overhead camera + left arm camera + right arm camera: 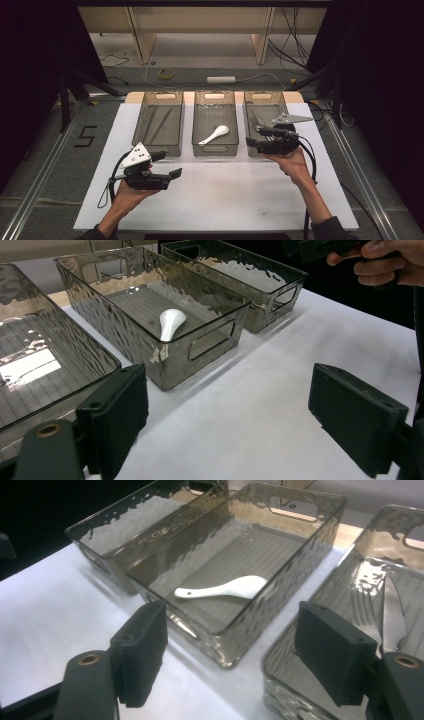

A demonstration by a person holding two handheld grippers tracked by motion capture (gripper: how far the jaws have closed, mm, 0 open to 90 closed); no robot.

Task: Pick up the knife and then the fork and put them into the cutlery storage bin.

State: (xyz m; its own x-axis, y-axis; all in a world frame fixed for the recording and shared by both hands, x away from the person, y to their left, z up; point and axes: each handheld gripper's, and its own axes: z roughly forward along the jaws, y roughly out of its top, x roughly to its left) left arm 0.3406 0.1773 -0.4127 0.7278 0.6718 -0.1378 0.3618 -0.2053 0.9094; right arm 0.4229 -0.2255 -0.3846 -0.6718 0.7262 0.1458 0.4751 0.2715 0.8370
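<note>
Right gripper [253, 143] hovered at right bin [266, 103], jaws apart, empty; left gripper [170, 165] open, empty; spoon [215, 134] in middle bin [215, 146].

Chopsticks [159, 125] in left bin [145, 115]; power strip [221, 79] beyond.

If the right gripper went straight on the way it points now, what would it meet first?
Probably the near corner of the middle bin, which lies between the open jaws of the right gripper; beyond its wall lies the white spoon. Depth is hard to judge, so it might pass over the rim.
</note>
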